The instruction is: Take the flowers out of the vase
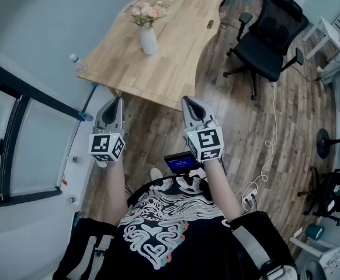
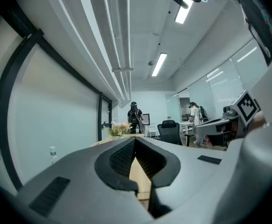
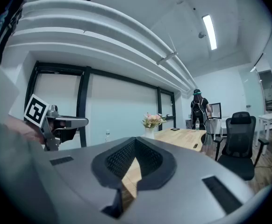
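A: Left gripper (image 1: 117, 102), state?
B: The jaws are seen pressed together, with nothing between them. It is held about level, near the table's near edge.
A: Right gripper (image 1: 188, 102)?
B: Same. The jaws are closed and nothing is gripped. It is held at the left one's 3 o'clock, and the two are apart.
A: Flowers?
B: The flowers (image 1: 147, 11) are seen in the white vase (image 1: 148, 41), pink and cream blooms. The vase is stood upright on the wooden table (image 1: 176, 63). It is placed at roughly 12 o'clock of the left gripper and 11 o'clock of the right, well apart from both.
A: Anything else to be logged?
B: A water bottle (image 1: 76, 62) is seen just beside the table's left edge, at the vase's 8 o'clock. A small dark item (image 1: 210, 24) is laid on the table at the vase's 2 o'clock. A black office chair (image 1: 272, 39) is stood on the floor at the vase's 3 o'clock. A person in dark clothes (image 3: 199, 107) is seen beyond the table's far end.
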The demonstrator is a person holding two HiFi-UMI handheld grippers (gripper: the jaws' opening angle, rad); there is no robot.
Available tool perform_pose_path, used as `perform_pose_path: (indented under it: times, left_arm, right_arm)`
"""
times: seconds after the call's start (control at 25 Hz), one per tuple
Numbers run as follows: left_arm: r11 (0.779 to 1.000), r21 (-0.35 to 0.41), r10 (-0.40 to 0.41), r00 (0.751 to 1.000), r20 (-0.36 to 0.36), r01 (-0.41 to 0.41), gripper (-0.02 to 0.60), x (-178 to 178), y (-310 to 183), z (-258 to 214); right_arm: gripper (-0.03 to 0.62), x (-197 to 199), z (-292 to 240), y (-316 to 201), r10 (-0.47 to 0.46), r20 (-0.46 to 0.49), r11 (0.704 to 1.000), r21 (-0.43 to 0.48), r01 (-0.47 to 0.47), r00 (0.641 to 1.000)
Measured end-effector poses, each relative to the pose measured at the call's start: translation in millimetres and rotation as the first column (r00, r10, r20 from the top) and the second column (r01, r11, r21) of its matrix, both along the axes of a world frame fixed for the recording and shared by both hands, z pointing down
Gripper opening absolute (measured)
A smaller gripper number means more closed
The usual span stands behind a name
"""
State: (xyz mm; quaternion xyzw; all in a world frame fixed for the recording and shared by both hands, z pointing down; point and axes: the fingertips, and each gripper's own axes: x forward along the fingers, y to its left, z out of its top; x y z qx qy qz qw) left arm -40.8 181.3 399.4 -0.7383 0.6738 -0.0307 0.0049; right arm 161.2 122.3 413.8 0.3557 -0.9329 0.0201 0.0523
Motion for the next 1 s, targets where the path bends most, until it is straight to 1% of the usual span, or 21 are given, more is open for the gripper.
perform_pose_path:
  times: [0.2,0.36,0.52,0.64,0.72,0.92,1.0]
  left_arm:
    - [1.000,-0.003,0.025,1.000,-0.003,-0.025,0.002,14,-1,1]
    - [0.997,0.040,0.064,0.998,-0.010,-0.064,0.002,31,-1,-6]
    - [1.000,0.001,0.026,1.000,-0.012,-0.026,0.002,34,-7,3]
    - [0.998,0.045,0.053,0.998,-0.027,-0.052,0.002,46,-7,-4]
    - [0.996,0.054,0.067,0.997,-0.028,-0.065,0.002,54,-9,-5]
    - [0.999,0.007,0.046,0.999,-0.020,-0.046,0.002,63,-13,9]
    - [0.999,0.011,0.040,0.999,-0.025,-0.040,0.002,63,-14,9]
  right_arm:
    - [0.006,10,5,-5,0.013,-0.007,1.000,-0.022,-0.013,1.000]
    - [0.006,20,3,-9,0.006,0.005,1.000,-0.024,-0.006,1.000]
    - [0.006,28,3,-12,-0.006,0.007,1.000,-0.014,0.006,1.000]
    - [0.006,37,0,-13,-0.022,0.043,0.999,-0.028,0.023,0.999]
    - [0.006,44,-4,-13,-0.029,0.073,0.999,-0.038,0.032,0.997]
    - [0.006,60,4,-17,0.002,0.080,0.998,-0.061,0.002,0.997]
    - [0.006,63,7,-20,0.014,0.065,0.998,-0.058,-0.011,0.998]
